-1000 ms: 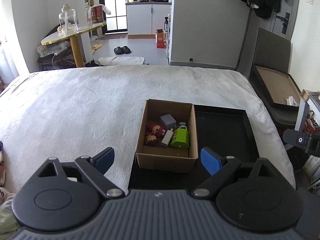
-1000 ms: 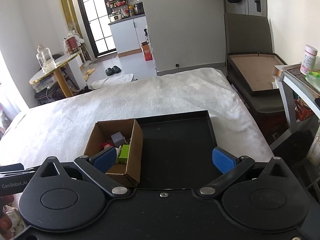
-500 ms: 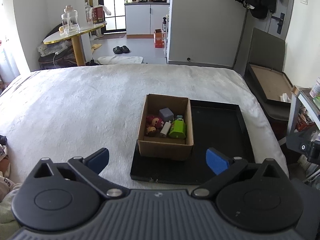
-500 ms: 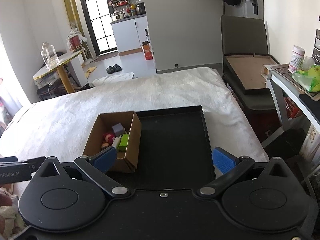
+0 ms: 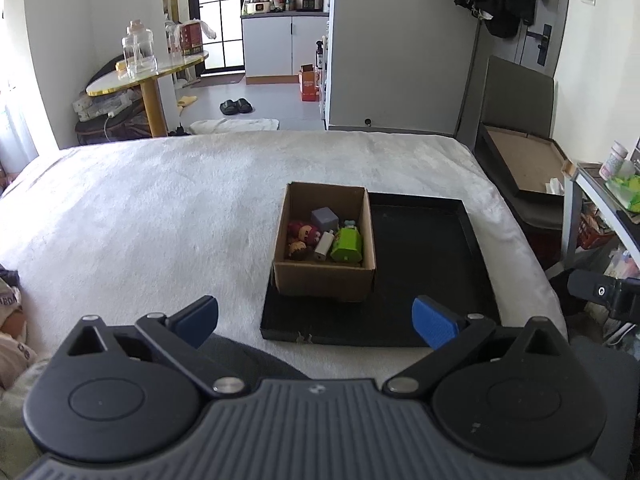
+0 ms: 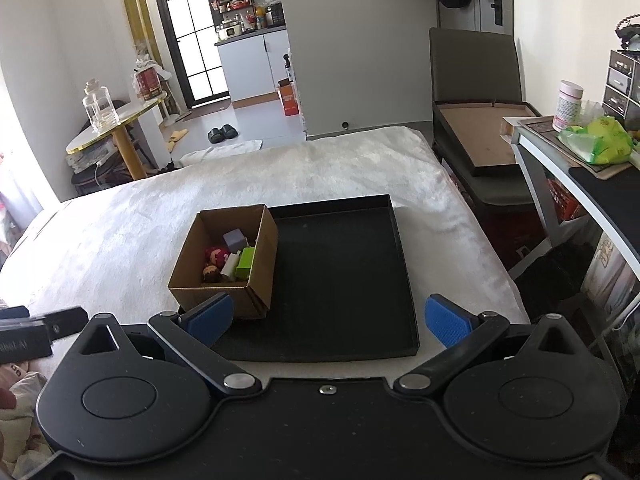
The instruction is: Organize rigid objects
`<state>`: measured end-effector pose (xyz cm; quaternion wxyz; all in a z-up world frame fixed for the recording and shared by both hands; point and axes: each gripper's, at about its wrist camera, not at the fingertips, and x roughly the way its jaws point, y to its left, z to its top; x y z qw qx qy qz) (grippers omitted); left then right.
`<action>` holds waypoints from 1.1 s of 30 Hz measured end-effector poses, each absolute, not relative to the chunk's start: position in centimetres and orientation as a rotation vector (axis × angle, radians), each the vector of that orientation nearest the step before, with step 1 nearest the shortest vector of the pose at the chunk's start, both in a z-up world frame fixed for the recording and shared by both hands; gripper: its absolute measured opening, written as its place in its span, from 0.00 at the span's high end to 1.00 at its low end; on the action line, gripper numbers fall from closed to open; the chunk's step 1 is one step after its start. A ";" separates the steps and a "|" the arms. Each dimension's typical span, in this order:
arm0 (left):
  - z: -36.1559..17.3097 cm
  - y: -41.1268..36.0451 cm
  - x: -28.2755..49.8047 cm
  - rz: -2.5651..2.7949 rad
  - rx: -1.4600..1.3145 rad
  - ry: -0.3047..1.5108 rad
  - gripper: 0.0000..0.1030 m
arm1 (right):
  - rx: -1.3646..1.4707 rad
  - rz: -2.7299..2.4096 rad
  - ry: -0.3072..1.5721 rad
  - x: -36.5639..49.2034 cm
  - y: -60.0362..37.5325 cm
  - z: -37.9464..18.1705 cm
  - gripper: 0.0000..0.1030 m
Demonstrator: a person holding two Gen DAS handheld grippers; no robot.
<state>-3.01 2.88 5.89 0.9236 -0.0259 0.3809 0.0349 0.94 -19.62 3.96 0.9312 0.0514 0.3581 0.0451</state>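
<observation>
Two open grippers held back from a box of small toys on a tray.

The left gripper [image 5: 315,322] is held with its jaws spread wide and nothing between them. The cardboard box [image 5: 324,280] sits ahead and slightly right of it, on the left part of the black tray [image 5: 424,312], which lies on the white bed [image 5: 140,208]. The toys [image 5: 326,236] are piled inside, the box's long axis pointing away. The right gripper [image 6: 327,320] is likewise spread and empty; from it the box lies ahead-left, so neither is judged clearly nearer.

cardboard box [image 5: 325,280] crowding tray's [image 5: 424,256] left, right side bare
</observation>
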 end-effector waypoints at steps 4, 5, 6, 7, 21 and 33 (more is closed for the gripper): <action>6.2 2.6 -4.2 0.062 -0.050 0.768 0.00 | 0.094 0.094 0.728 -0.2 -19.7 4.1 0.00; 6.3 2.5 -4.4 0.059 -0.045 0.763 0.00 | 0.096 0.097 0.727 -0.5 -19.6 4.1 0.00; 6.4 2.4 -4.6 0.056 -0.044 0.760 0.00 | 0.097 0.100 0.728 -0.7 -19.6 4.2 0.00; 6.5 2.3 -4.8 0.051 -0.044 0.756 0.00 | 0.097 0.102 0.729 -1.0 -19.6 4.2 0.00; 8.0 1.4 -6.1 0.026 -0.023 0.716 0.00 | 0.080 0.131 0.709 -1.9 -18.5 5.0 0.00; 8.0 2.2 -6.1 0.033 -0.032 0.730 0.01 | 0.070 0.131 0.712 -2.2 -17.8 5.2 0.00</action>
